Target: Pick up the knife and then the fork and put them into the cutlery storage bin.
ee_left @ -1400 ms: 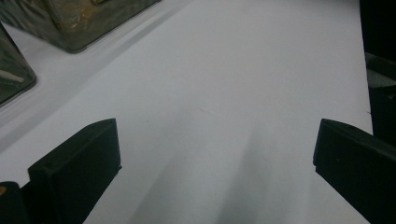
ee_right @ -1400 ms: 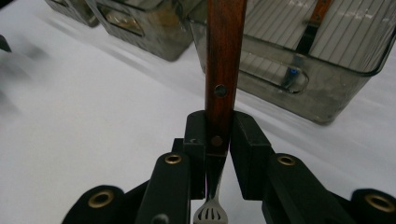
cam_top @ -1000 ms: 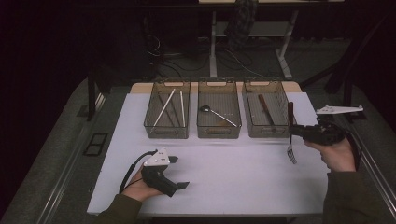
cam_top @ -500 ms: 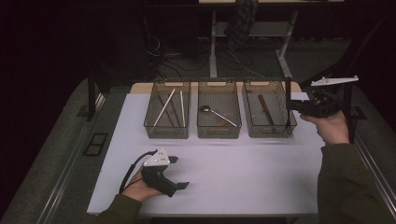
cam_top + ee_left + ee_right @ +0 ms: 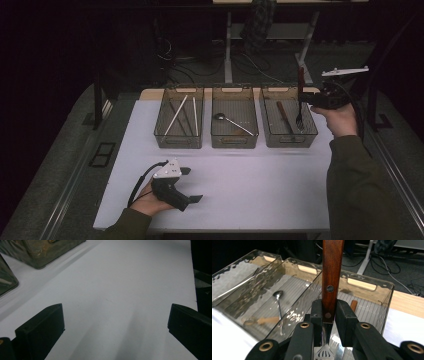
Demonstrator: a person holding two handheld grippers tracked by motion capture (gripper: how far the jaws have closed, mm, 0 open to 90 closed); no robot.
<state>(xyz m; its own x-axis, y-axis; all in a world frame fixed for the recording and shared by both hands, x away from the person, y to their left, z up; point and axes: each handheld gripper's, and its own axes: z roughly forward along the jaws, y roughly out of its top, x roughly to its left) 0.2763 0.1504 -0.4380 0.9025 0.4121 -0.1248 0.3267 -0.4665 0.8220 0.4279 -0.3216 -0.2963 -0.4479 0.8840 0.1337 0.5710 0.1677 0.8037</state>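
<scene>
Now the right gripper (image 5: pixel 328 315) clamps the fork (image 5: pixel 332 277) upright; left gripper (image 5: pixel 116 322) spread wide.

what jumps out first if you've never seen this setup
The right gripper, raised over the rightmost bin, is clamped on a wooden-handled fork that hangs tines down. Three clear bins stand in a row at the back of the white table. The left gripper rests at the near edge, its jaws wide apart.
</scene>
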